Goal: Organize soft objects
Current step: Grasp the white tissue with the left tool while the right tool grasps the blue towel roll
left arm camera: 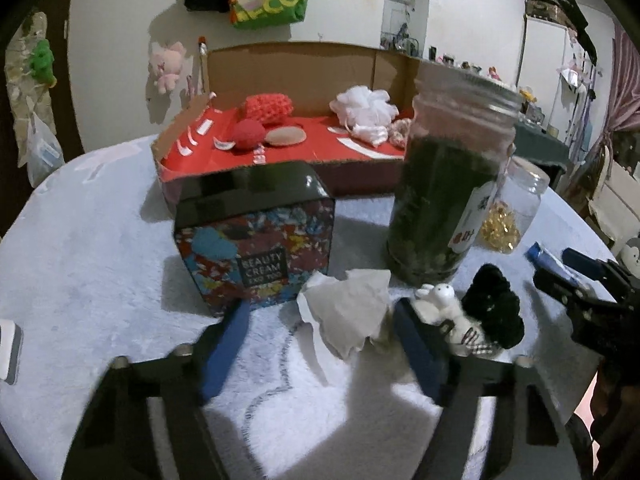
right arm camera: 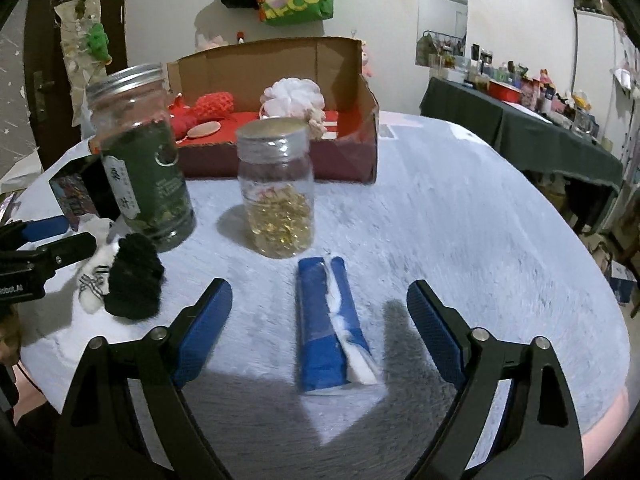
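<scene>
Where both tools spread apart low in frame, left tool [left arm camera: 320,344] astride crumpled tissue [left arm camera: 348,312], right tool [right arm camera: 320,320] astride blue packet [right arm camera: 332,320], black knit piece [right arm camera: 134,284] lower left, jars [right arm camera: 276,188] mid-frame blocking, cardboard box [right arm camera: 348,160] above, bare tabletop [right arm camera: 480,220] right.

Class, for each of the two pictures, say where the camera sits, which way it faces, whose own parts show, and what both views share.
Left wrist: on the left gripper, low over the table, facing crumpled tissue and cardboard box; right gripper at the edge.
Right wrist: on the right gripper, facing blue packet; left gripper at the left edge.
Shared: green jar, black scrunchie, box.
</scene>
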A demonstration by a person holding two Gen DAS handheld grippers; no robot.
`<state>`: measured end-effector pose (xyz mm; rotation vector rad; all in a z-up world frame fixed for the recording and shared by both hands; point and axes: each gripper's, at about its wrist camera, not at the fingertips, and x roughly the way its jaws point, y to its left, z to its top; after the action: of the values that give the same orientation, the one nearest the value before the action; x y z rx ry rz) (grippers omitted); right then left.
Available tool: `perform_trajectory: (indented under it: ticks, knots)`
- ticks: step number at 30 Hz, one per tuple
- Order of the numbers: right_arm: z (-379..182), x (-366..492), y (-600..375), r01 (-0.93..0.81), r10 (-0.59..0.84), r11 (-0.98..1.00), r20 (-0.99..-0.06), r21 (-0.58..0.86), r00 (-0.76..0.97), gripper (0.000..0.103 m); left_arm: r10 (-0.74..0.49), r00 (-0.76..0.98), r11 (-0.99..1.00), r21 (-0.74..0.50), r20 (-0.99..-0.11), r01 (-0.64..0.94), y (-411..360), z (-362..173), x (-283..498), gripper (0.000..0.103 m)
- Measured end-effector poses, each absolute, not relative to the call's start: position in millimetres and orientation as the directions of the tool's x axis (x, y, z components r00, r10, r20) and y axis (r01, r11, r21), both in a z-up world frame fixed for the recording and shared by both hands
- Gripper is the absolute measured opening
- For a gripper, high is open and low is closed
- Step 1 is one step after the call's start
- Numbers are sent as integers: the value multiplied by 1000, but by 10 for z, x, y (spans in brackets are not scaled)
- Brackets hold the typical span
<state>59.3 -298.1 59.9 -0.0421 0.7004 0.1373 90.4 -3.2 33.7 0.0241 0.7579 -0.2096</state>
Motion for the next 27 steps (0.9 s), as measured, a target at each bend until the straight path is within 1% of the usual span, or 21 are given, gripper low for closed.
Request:
perform_trajectory:
  ticks: [2, 3, 4, 5, 7, 10, 16, 21, 27]
  knots:
    - [543, 616, -3024, -146, 124, 989, -667, 24, 734, 51, -205, 689, 974, -73, -696, 216, -35, 313, 925, 46]
    - [538, 614, -3039, -146, 128, 989, -666, 30, 735, 49, -224, 686, 970, -86, -692, 229, -36, 312, 919, 41]
    - [543, 597, -3048, -153, 135, 988, -658, 31, 741, 37, -233, 685, 967, -90, -691, 238, -43, 316, 913, 30]
    - [550, 582, -3048, -166, 147, 986, -657, 33, 740, 24, -238, 685, 966, -91, -689, 244, -54, 328, 899, 23]
    - [571, 556, -3049, -183, 173, 982, -648, 52, 742, 24, -245, 687, 964, -94, -684, 250, -68, 353, 865, 19]
    - [638, 525, -2995, -224, 218, 972, -628, 71, 747, 23, -252, 700, 961, -90, -668, 260, -78, 423, 786, 19]
    - [822, 451, -2802, -315, 313, 944, -580, 101, 752, 23, -318, 707, 940, -114, -632, 321, -129, 598, 652, 19]
    - [885, 488, -2622, -380, 388, 914, -568, 138, 726, 23, -367, 688, 920, -132, -626, 370, -233, 636, 621, 19]
    - [884, 510, -2462, -422, 427, 894, -566, 149, 705, 23, -389, 675, 910, -146, -627, 389, -278, 630, 638, 19]
